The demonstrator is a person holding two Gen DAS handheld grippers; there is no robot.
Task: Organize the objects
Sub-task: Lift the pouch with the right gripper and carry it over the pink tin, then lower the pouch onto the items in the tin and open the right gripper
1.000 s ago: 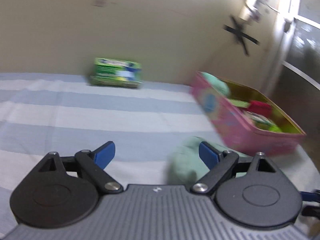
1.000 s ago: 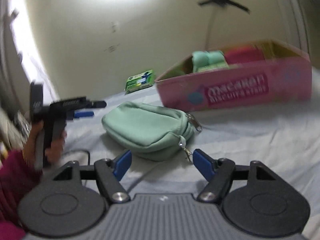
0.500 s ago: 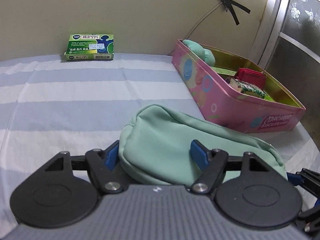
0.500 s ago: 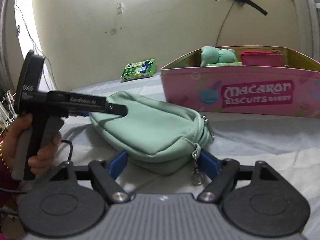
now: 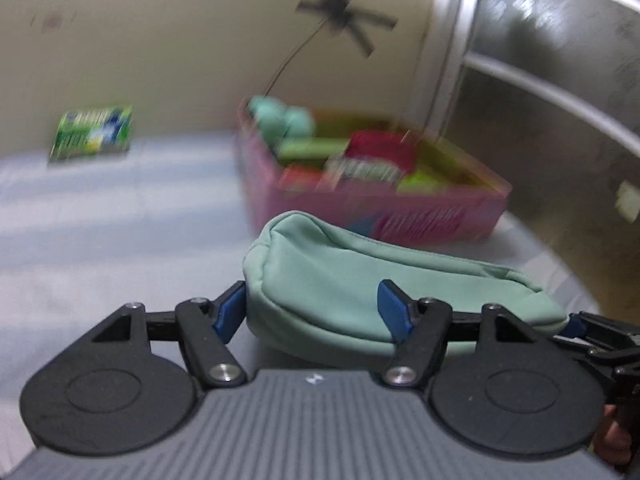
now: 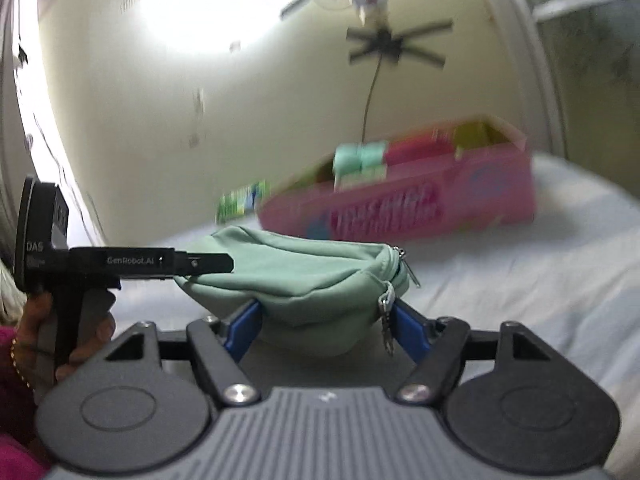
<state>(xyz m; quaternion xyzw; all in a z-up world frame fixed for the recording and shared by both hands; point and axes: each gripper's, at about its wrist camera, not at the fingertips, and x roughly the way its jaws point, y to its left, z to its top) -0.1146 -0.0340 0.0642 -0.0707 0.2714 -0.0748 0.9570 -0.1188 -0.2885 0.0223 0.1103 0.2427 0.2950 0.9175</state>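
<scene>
Left wrist view shows the left tool [image 5: 316, 312] with its two blue-tipped fingers [image 5: 394, 314] pressed against opposite sides of a soft mint-green pouch [image 5: 360, 276], clamped on one end of it. The pouch sags between the fingers above a bed [image 5: 100, 240] covered in a pale blue and white striped sheet. Beyond the pouch sits a pink biscuit tin [image 5: 400, 216], open at the top and holding a mint-green soft item, a red item and several green packets, all blurred. A green box [image 5: 92, 132] stands against the cream wall [image 5: 160, 60], well apart from the tin on its left. At the lower right edge, part of the right tool [image 5: 592, 332] reaches the far end of the pouch. Right wrist view shows the right tool [image 6: 326, 320] with its blue fingers [image 6: 244, 326] closed on the zipper end of the pouch [image 6: 304, 276], a metal zipper pull [image 6: 386, 308] dangling just beside the right-hand finger. On the left, a hand [image 6: 48, 332] in a magenta sleeve holds the left tool [image 6: 208, 264], whose black finger lies along the pouch's other end. Behind the pouch, the pink tin [image 6: 420, 208] rests on the bed [image 6: 520, 280] with the green box [image 6: 240, 200] just past its left corner, both blurred.
</scene>
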